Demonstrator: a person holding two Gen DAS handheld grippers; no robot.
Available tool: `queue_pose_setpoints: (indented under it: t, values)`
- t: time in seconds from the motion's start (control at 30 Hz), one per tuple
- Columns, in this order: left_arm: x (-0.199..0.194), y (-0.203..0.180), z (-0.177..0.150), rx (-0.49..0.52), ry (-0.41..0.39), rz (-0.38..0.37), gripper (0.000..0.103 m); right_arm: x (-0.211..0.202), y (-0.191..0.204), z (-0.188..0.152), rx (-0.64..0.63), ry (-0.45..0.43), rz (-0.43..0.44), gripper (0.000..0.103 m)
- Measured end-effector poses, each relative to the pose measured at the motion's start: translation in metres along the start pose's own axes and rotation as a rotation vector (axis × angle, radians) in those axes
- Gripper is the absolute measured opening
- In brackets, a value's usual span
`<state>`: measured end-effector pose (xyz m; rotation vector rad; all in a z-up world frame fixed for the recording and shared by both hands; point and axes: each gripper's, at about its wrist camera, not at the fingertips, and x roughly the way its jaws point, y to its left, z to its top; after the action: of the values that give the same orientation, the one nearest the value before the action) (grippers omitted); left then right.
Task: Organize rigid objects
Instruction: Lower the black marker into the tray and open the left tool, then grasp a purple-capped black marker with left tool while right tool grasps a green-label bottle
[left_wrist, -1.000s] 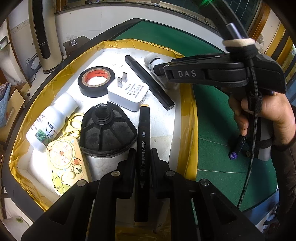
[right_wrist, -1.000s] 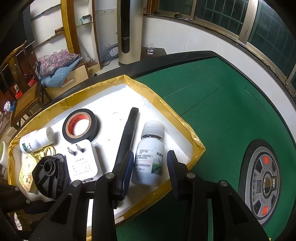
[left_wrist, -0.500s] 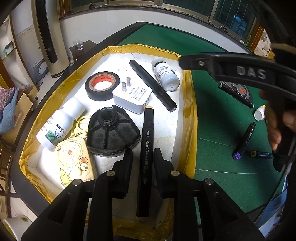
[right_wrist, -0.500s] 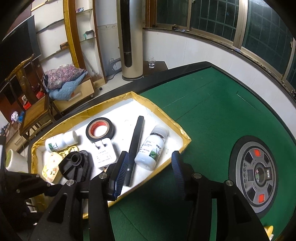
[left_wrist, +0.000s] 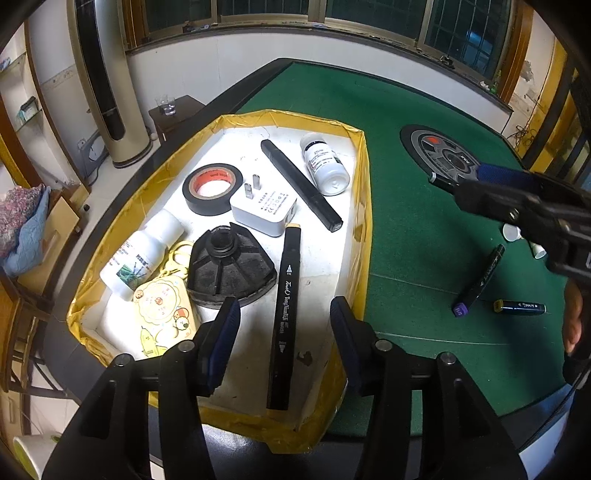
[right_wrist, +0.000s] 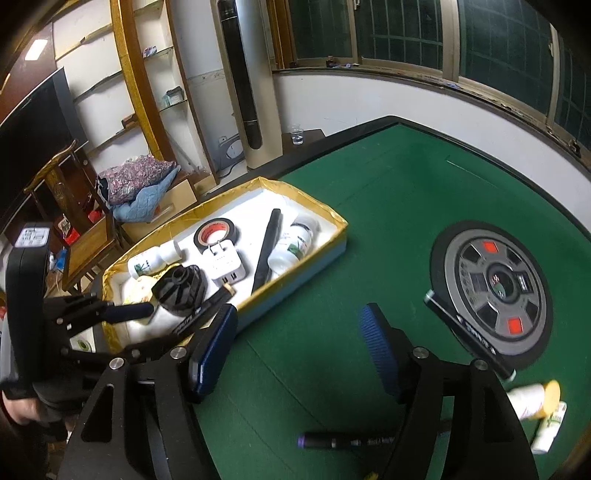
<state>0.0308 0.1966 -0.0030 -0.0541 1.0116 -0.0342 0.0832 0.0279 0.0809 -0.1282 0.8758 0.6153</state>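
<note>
A green felt counter (left_wrist: 424, 236) with a dark rim carries a shallow white tray edged in yellow tape (left_wrist: 364, 206) on its left side. To the right, a round grey and black disc (left_wrist: 439, 155) is set in the felt. Near it lie a black marker with a purple end (left_wrist: 478, 282), a short dark pen (left_wrist: 519, 306) and small white bottles (right_wrist: 532, 402).

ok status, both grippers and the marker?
Left gripper open, marker lying released in tray. Right gripper open, empty, over the felt. Purple-capped marker loose ahead.
</note>
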Motion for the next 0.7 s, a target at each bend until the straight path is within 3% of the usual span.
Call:
queue_pose_setpoints:
  t: [0.2, 0.33, 0.4, 0.7]
  values:
    - [-0.011, -0.003, -0.001, 0.008, -0.016, 0.015, 0.050, -0.021, -0.013, -0.027, 0.036, -0.004, 0.006, 0.073]
    - [-0.019, -0.007, -0.001, 0.016, -0.027, 0.010, 0.060, -0.033, -0.026, -0.048, 0.057, -0.005, -0.019, 0.074]
    - [-0.022, -0.012, -0.001, 0.027, -0.032, 0.007, 0.060, -0.040, -0.035, -0.059, 0.076, -0.006, -0.035, 0.074]
    - [-0.024, -0.055, 0.007, 0.099, -0.038, -0.074, 0.060, -0.070, -0.076, -0.105, 0.168, 0.005, -0.104, 0.074]
